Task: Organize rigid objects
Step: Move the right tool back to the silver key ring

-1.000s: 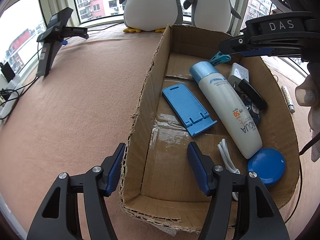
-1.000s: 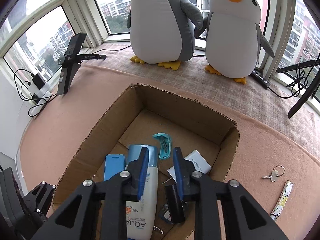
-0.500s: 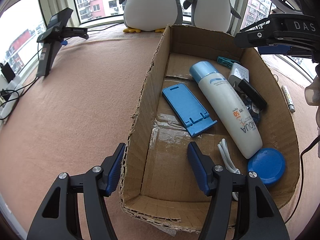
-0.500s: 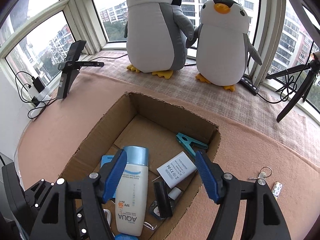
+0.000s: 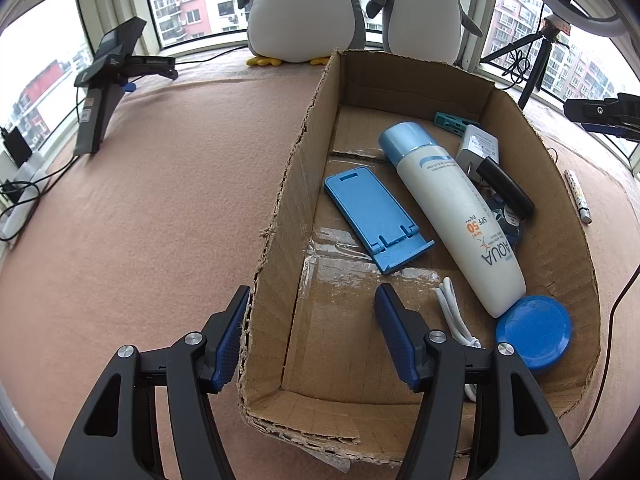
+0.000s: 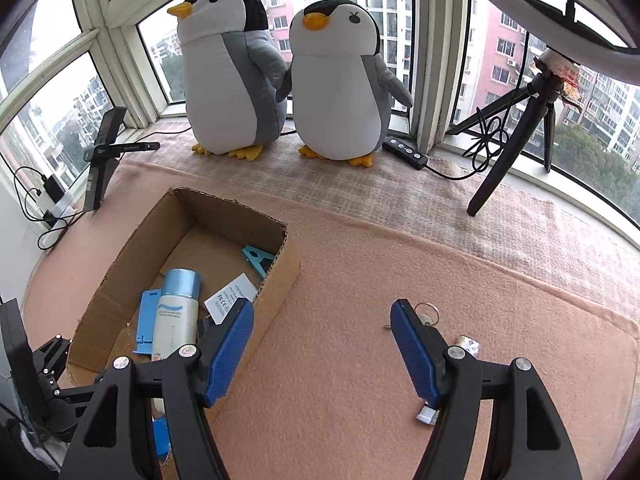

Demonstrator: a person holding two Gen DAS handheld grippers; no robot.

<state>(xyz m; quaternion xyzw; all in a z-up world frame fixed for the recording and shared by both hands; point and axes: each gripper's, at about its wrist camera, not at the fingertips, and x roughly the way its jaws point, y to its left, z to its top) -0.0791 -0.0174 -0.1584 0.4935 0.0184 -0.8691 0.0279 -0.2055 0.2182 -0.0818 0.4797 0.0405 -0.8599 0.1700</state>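
A cardboard box (image 5: pixel 304 128) (image 6: pixel 280 280) lies on the pink cloth. It holds a white sunscreen bottle (image 5: pixel 452 208) (image 6: pixel 176 316), a blue phone stand (image 5: pixel 372 216), a teal clip (image 5: pixel 450 121) (image 6: pixel 258 258), a white charger (image 5: pixel 478 146) (image 6: pixel 230 302), a black stick (image 5: pixel 506 190), a blue round lid (image 5: pixel 534 330) and a white cable (image 5: pixel 454 316). My left gripper (image 5: pixel 312 336) is open and empty, straddling the box's near left wall. My right gripper (image 6: pixel 322 354) is open and empty over the cloth right of the box. A key on a ring (image 6: pixel 426 314) and a patterned pen (image 6: pixel 466 346) (image 5: pixel 577 196) lie on the cloth beside its right finger.
Two plush penguins (image 6: pixel 280 76) (image 5: pixel 352 8) stand on the window sill behind the box. A black stand (image 5: pixel 108 80) (image 6: pixel 102 156) is at the left with cables (image 5: pixel 16 200). A black tripod (image 6: pixel 520 120) and a power strip (image 6: pixel 404 152) are at the back right.
My right gripper let go of the teal clip into the box, opened, and moved right out over the cloth. The left gripper has not moved.
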